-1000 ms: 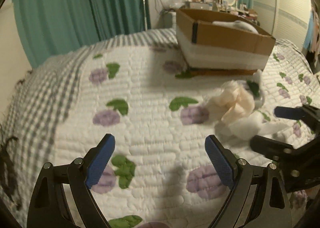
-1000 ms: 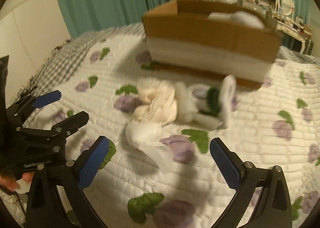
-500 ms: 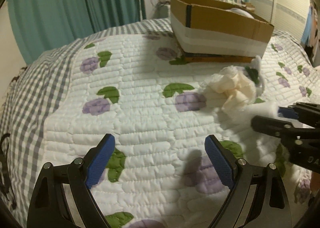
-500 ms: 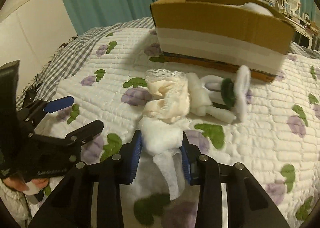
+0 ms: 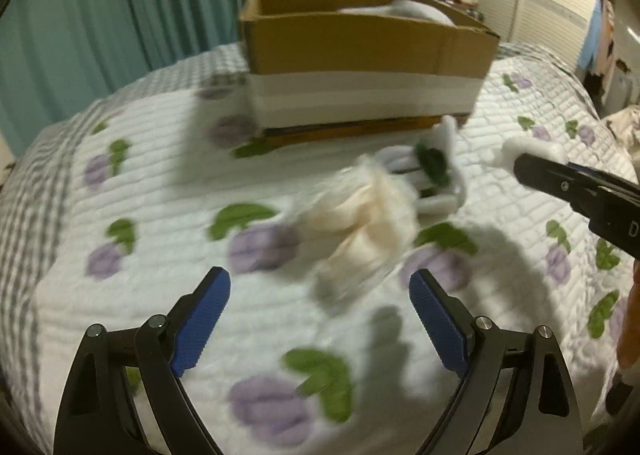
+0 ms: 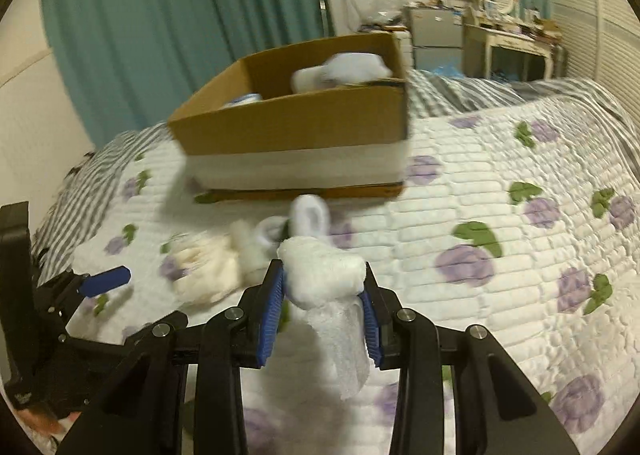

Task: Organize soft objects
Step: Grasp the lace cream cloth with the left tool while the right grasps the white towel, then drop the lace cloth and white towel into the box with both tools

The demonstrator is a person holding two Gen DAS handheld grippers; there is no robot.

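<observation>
right gripper (image 6: 324,295): clamped on white sock (image 6: 324,267) | left gripper (image 5: 318,319): jaws apart | writing: none legible

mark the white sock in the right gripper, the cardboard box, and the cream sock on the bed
white sock (image 6: 324,269): right wrist view, on the bunched top between the pads.
cardboard box (image 6: 296,123): right wrist view, on the brown front wall.
cream sock (image 5: 360,223): left wrist view, on the middle of the crumpled bundle.
</observation>
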